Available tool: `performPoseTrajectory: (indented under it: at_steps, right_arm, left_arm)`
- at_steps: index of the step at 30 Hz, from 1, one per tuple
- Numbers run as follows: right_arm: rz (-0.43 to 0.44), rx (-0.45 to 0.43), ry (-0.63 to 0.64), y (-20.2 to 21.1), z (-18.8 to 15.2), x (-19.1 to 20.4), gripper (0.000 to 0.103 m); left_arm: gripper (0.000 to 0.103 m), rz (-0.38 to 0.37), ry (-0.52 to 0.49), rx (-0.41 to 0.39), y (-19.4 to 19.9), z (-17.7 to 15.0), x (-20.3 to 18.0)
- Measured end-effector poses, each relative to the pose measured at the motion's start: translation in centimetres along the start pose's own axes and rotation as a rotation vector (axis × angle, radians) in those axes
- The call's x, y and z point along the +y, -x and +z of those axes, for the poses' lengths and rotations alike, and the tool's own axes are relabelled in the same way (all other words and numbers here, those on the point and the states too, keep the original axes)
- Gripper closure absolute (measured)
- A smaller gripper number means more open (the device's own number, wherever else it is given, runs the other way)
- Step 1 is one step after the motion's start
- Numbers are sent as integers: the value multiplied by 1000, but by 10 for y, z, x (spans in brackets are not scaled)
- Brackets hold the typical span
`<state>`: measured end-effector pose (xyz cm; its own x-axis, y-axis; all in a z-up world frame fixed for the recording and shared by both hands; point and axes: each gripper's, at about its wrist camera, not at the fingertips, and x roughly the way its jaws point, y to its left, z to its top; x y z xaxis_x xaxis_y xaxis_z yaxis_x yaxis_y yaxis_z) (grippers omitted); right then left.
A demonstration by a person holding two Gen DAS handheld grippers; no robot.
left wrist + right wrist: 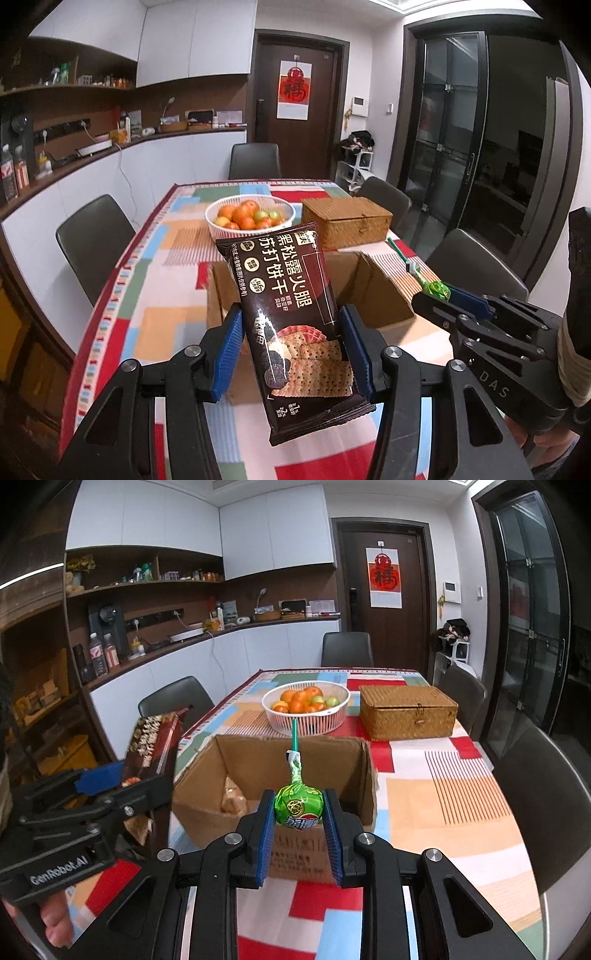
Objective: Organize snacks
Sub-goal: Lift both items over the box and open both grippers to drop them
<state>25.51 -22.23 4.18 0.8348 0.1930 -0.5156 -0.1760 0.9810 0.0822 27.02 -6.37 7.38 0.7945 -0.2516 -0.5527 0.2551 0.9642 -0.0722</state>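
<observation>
My left gripper point(291, 332) is shut on a dark brown cracker packet point(291, 325), held above the table with its top tilted away. Behind the packet stands an open cardboard box point(373, 291). My right gripper point(299, 812) is shut on a green wrapped lollipop point(298, 806), whose green stick points away over the cardboard box point(280, 760). A pale wrapped snack point(232, 799) lies inside the box. In the right wrist view the left gripper point(107, 779) shows at the left with the cracker packet point(153, 744). In the left wrist view the right gripper point(454, 295) holds the lollipop point(437, 290) at the right.
A white basket of oranges and green fruit point(306, 707) and a closed wicker box point(408, 710) stand beyond the cardboard box on the patterned tablecloth point(443, 801). Dark chairs point(94, 240) surround the table. A counter with bottles runs along the left wall.
</observation>
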Motion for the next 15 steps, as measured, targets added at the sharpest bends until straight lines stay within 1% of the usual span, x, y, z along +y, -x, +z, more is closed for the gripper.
performPoseTrajectory:
  at_steps: [6,10,15]
  right_arm:
    - [-14,14,2,-19,20,-3,77]
    - [-18,20,14,-27,31,-2,77]
    - [-22,50,20,-43,40,-4,77]
  left_arm:
    - [51,16,-17,6,-16,18,6]
    - [51,0,-11,50,-35,29,12]
    - [51,-3,-4,101,-61,38,17]
